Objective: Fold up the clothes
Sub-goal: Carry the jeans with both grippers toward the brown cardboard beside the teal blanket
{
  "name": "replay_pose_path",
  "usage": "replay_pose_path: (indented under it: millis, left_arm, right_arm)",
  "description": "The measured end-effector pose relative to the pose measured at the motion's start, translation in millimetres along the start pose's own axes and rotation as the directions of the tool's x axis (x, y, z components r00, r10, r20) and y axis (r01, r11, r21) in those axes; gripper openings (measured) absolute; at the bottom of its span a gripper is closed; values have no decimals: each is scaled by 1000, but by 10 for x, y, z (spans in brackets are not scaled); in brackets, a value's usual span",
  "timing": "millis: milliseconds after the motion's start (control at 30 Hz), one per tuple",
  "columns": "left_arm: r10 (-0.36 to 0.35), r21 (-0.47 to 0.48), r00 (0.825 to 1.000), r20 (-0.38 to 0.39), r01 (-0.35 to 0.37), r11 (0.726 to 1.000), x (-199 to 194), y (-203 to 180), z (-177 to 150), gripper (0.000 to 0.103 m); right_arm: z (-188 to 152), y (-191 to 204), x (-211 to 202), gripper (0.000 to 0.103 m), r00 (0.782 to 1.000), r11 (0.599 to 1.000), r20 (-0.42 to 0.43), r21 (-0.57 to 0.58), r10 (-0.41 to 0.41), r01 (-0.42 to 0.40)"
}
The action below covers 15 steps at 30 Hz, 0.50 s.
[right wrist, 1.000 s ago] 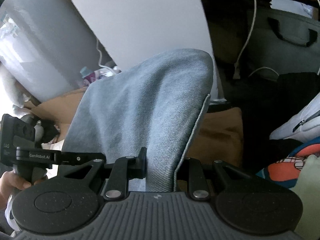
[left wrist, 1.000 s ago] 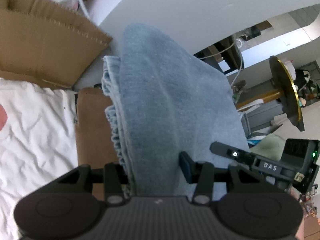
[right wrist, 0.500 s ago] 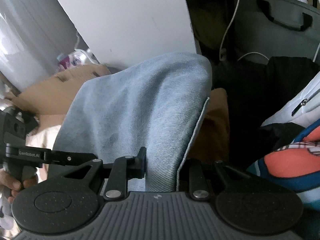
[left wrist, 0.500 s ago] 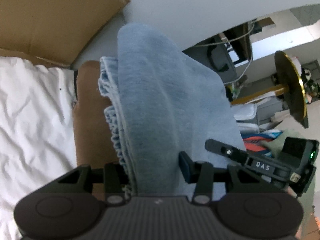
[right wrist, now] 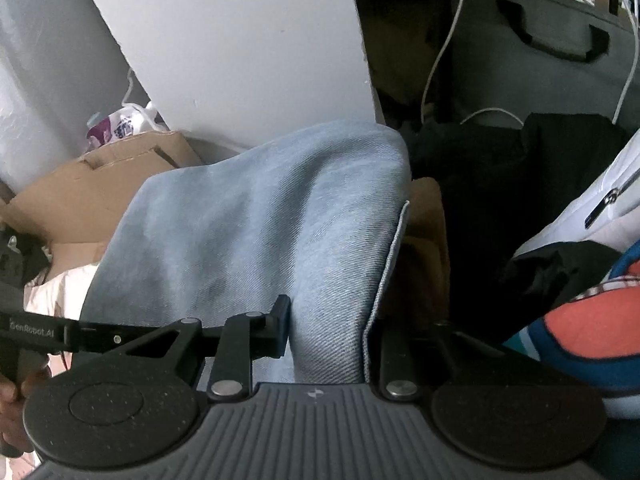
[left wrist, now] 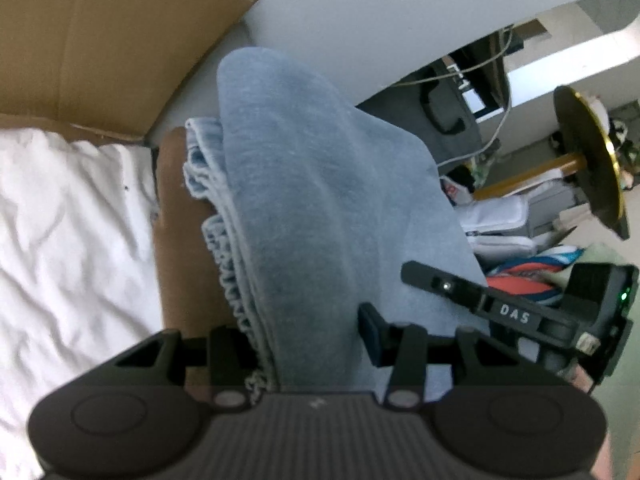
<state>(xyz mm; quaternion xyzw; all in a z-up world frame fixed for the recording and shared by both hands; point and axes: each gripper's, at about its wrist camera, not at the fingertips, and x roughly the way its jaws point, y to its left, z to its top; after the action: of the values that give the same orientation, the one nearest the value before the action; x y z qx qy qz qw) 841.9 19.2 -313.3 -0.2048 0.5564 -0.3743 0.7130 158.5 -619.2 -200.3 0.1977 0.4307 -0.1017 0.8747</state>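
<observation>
The folded light-blue denim garment (left wrist: 320, 208) hangs bunched between the 2 grippers, over a brown surface (left wrist: 180, 240) beside a white sheet (left wrist: 68, 220). The left gripper (left wrist: 308, 340) has thick folds between its jaws, which have just been opening; the cloth seems still pinched. The right gripper (right wrist: 328, 332) likewise clasps the denim's stitched edge, its jaws also easing wider. Cardboard (left wrist: 100, 40) stands behind.

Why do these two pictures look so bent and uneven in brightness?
Left wrist view: fisheye lens curves the wall, white sheet glares, denim garment is slightly soft. Right wrist view: corners go black, right background is dim, denim weave looks sharper.
</observation>
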Motion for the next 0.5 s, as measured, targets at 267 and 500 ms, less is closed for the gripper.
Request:
replay_pose_path:
  millis: [267,500]
  left_arm:
    - [143,82,985,-95,-135,987,-132,-102,103,56]
    - [273,202,959,-81,-252,946,-554,-361,282,53]
  right_arm:
    - [-106,8,244,41,998,998,-16,-5,-64,64]
    - [-84,-4,269,42,997,997,-25,5,-73,73]
